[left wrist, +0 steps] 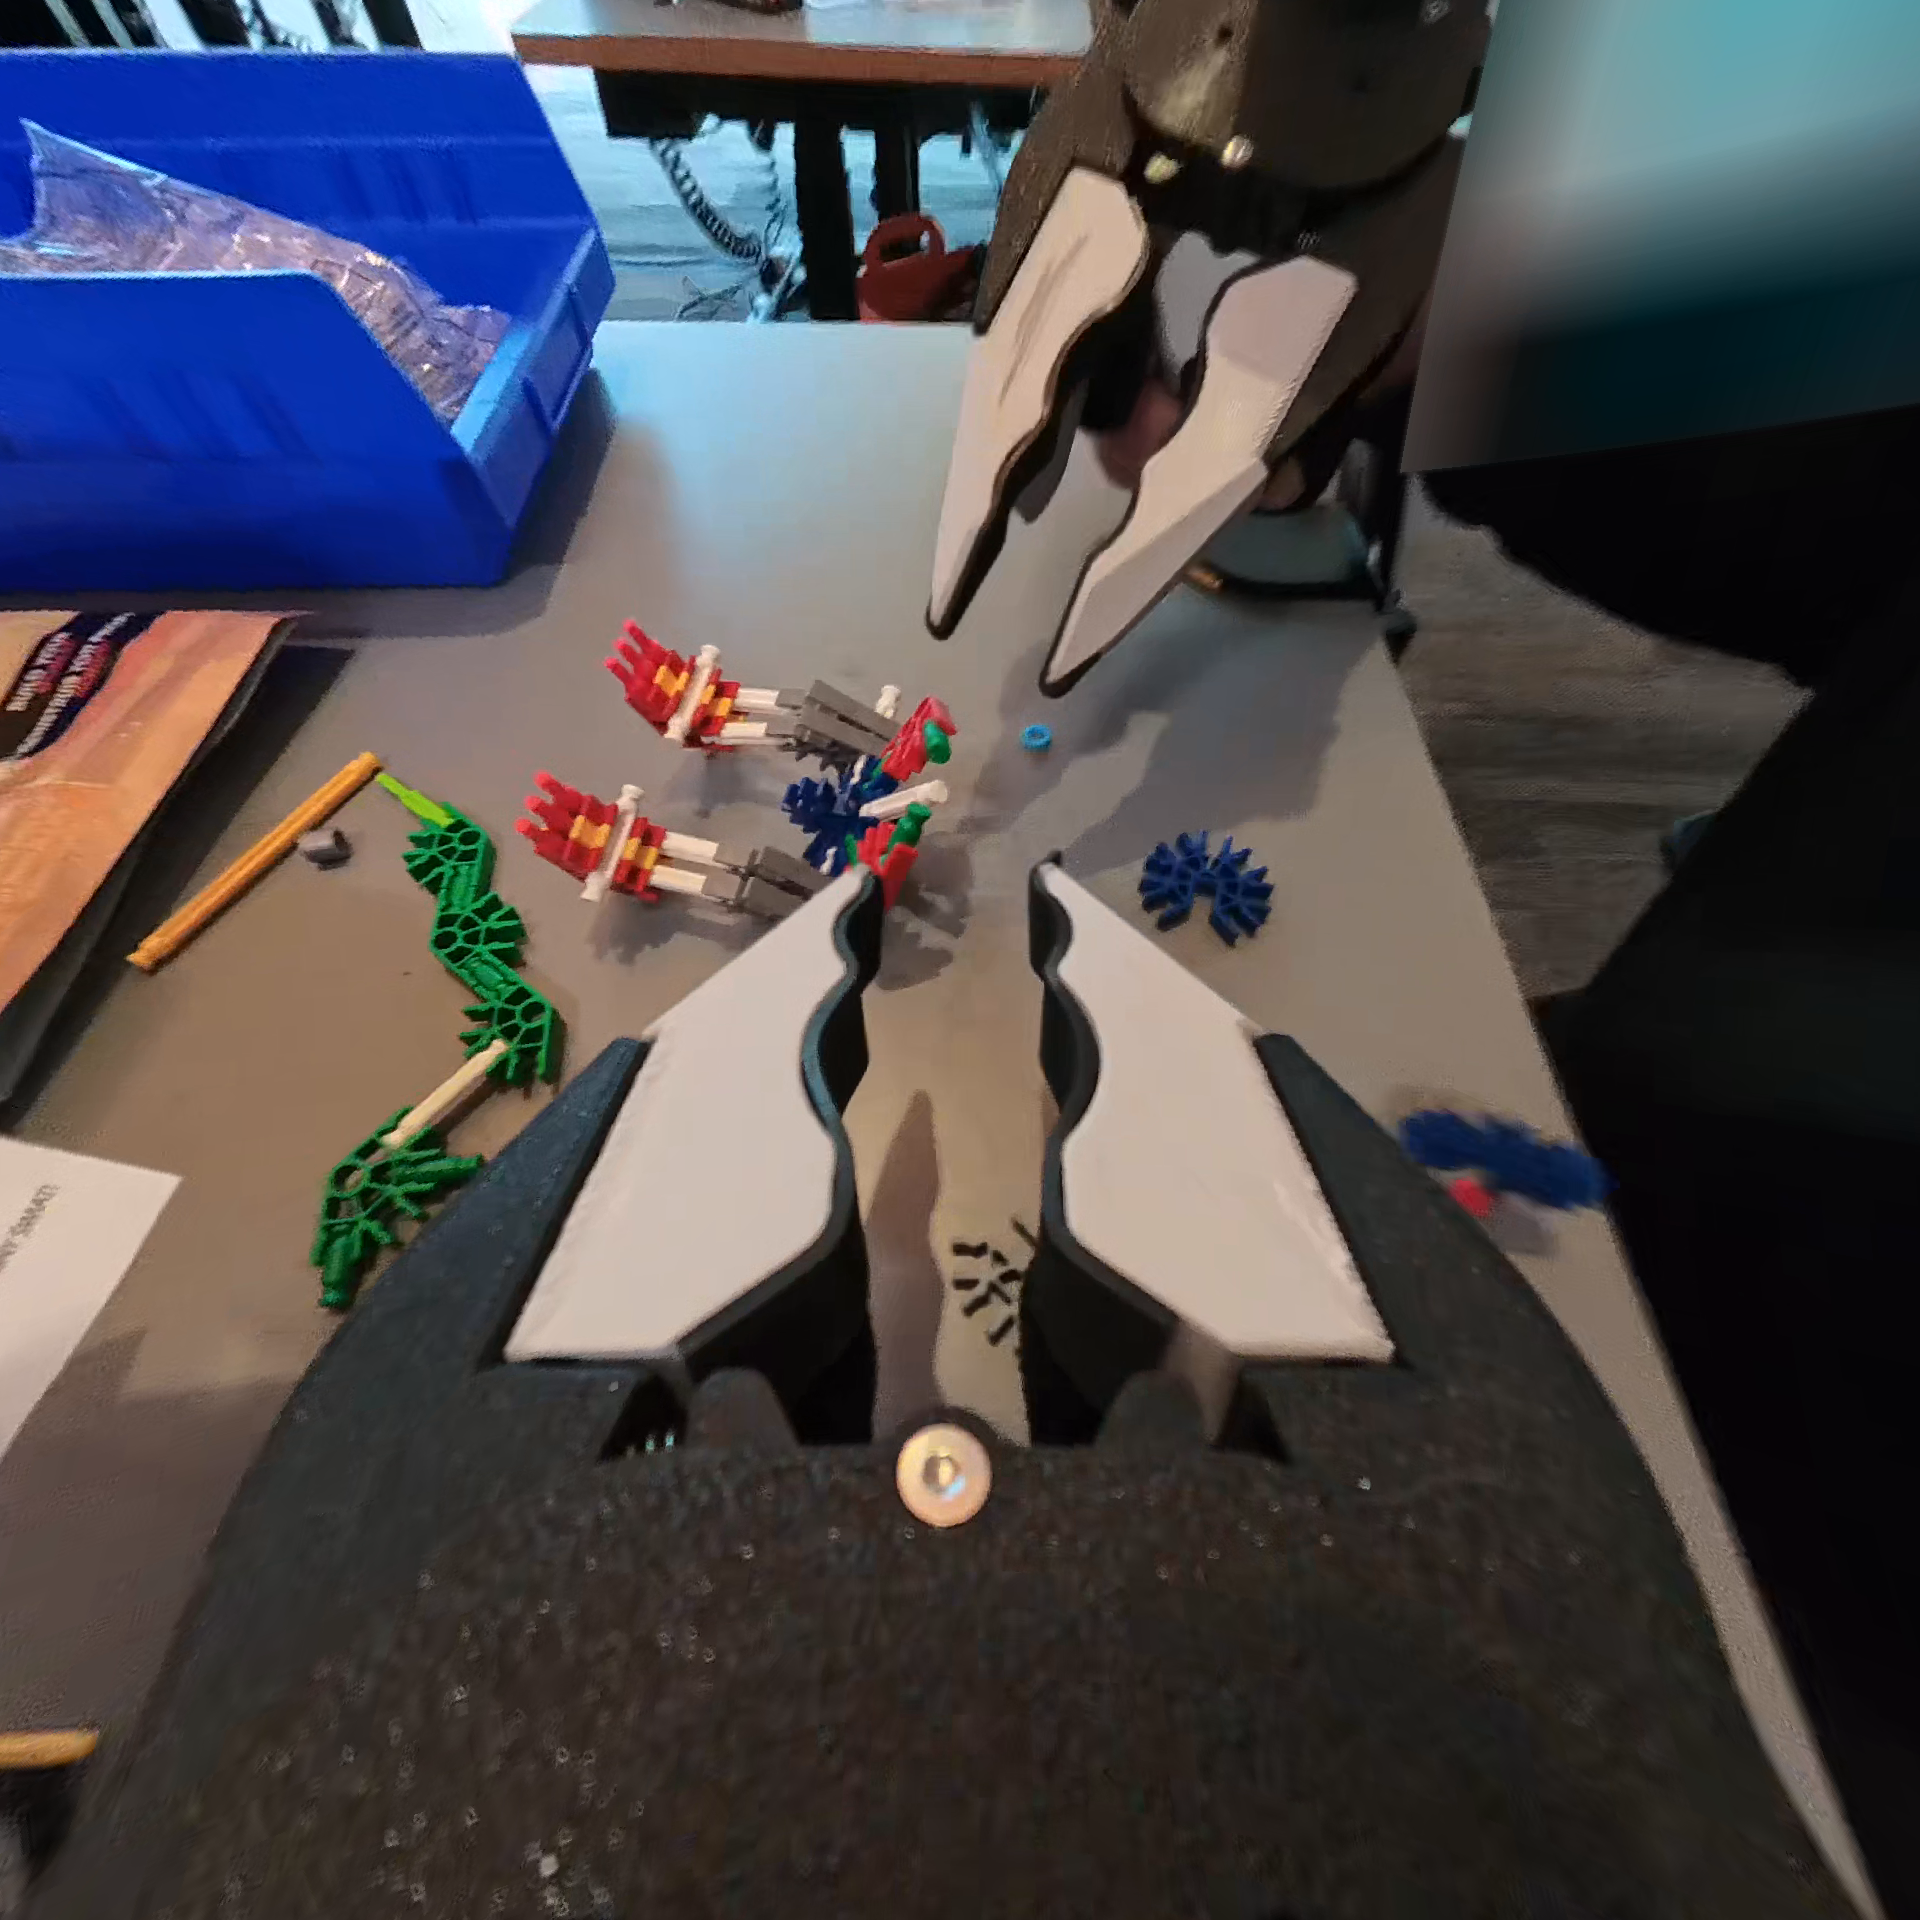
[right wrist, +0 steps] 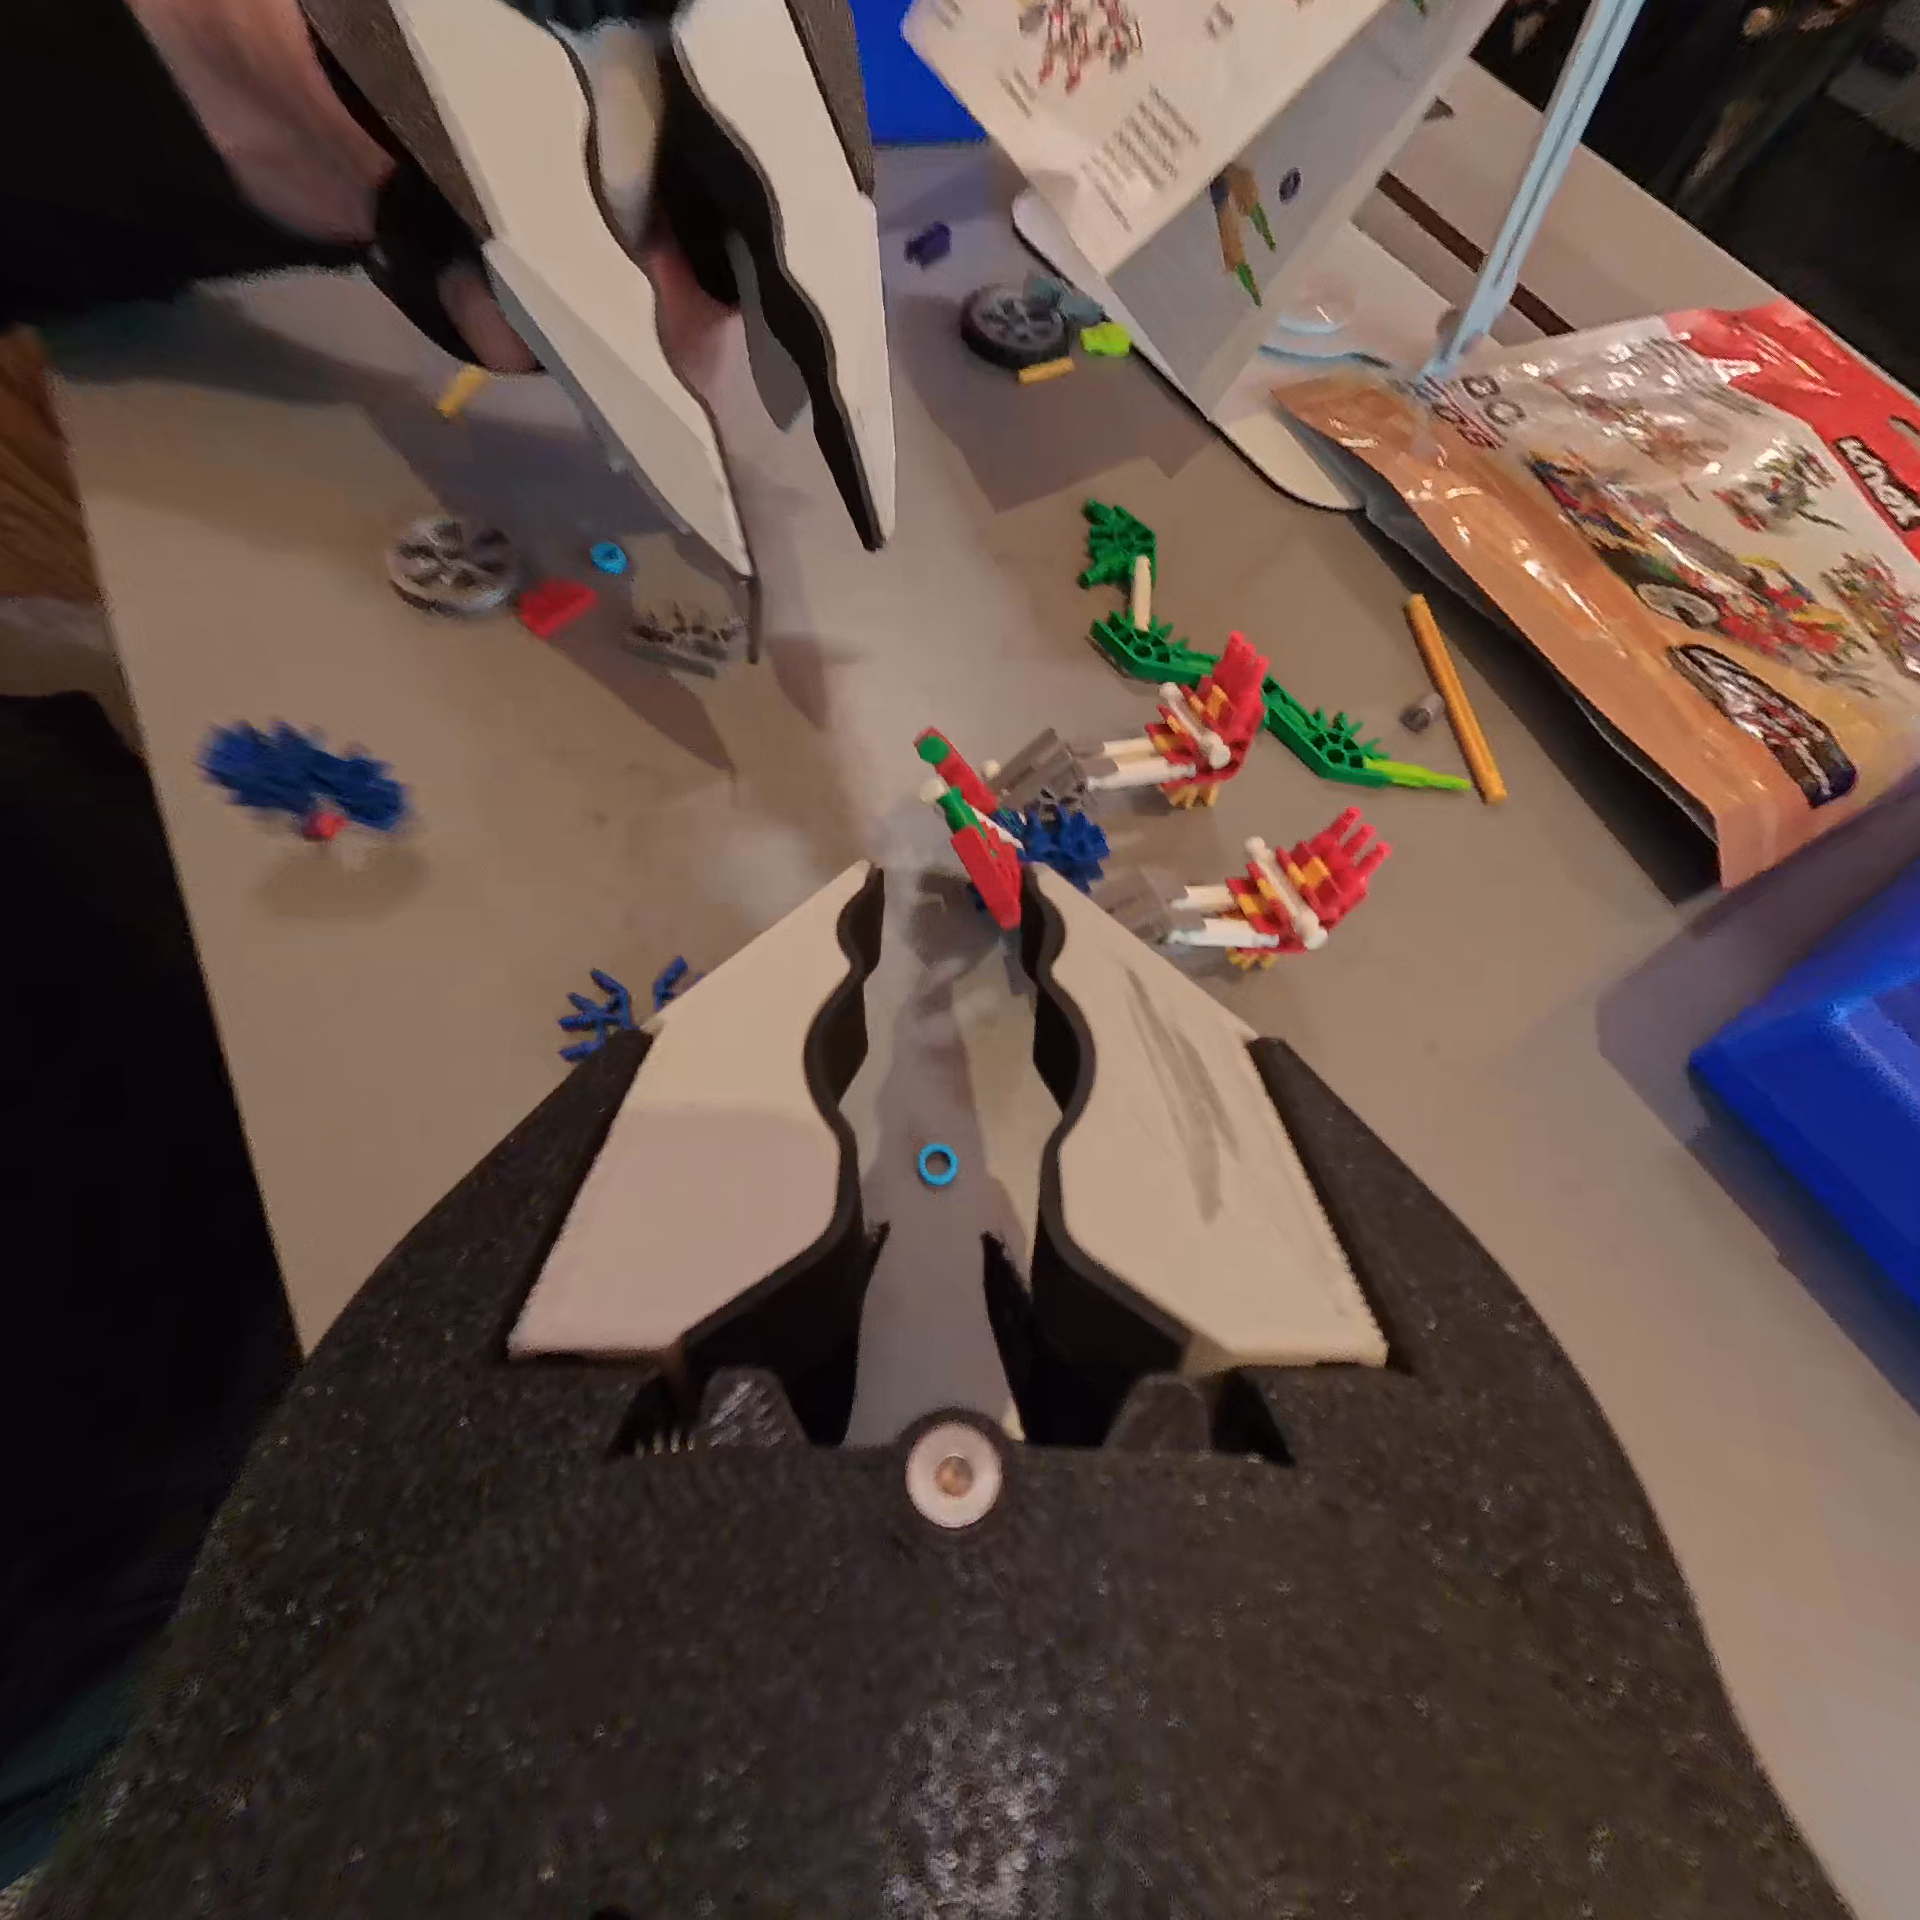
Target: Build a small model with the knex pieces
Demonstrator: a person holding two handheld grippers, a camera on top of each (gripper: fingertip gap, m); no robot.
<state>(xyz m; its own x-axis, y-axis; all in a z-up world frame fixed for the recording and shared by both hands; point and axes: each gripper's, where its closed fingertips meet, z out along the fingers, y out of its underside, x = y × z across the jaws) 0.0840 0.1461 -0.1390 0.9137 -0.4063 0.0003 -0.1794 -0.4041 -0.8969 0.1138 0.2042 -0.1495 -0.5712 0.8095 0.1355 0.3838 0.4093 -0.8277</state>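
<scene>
Closest to me, the left gripper (left wrist: 951, 883) hangs low over the grey table (left wrist: 727, 499), its fingers parted with a moderate gap and nothing between them. Its left fingertip sits just beside the near end of a small construction-toy model (left wrist: 810, 790): two red-and-yellow clusters joined by white rods to grey connectors, meeting at a blue snowflake piece with red and green bits on top. A loose blue snowflake connector (left wrist: 1205, 883) lies just to the right of the fingertips, and a blurred blue piece (left wrist: 1496, 1153) lies nearer the table's edge.

To the left a green chain of connectors (left wrist: 478, 935) snakes across the table, with a yellow rod (left wrist: 255, 860) beside it and a small grey piece (left wrist: 327, 847) touching nothing.

Opposite, the right gripper (right wrist: 951, 883) comes in from the far side, also parted and empty; its tips reach the red and green end of the same model. A tiny blue ring (right wrist: 937, 1164) lies on the table under its fingers.

Farther out, a printed plastic bag (right wrist: 1662, 540) lies flat beside the yellow rod, and an open instruction sheet (right wrist: 1143, 156) stands behind it. A grey wheel (right wrist: 452, 566), a red piece (right wrist: 556, 606) and a black tyre (right wrist: 1008, 322) are scattered beyond.

At the back, a blue bin (left wrist: 260, 343) holds crumpled clear plastic wrap (left wrist: 260, 249); whether anything lies under the wrap I cannot tell.
</scene>
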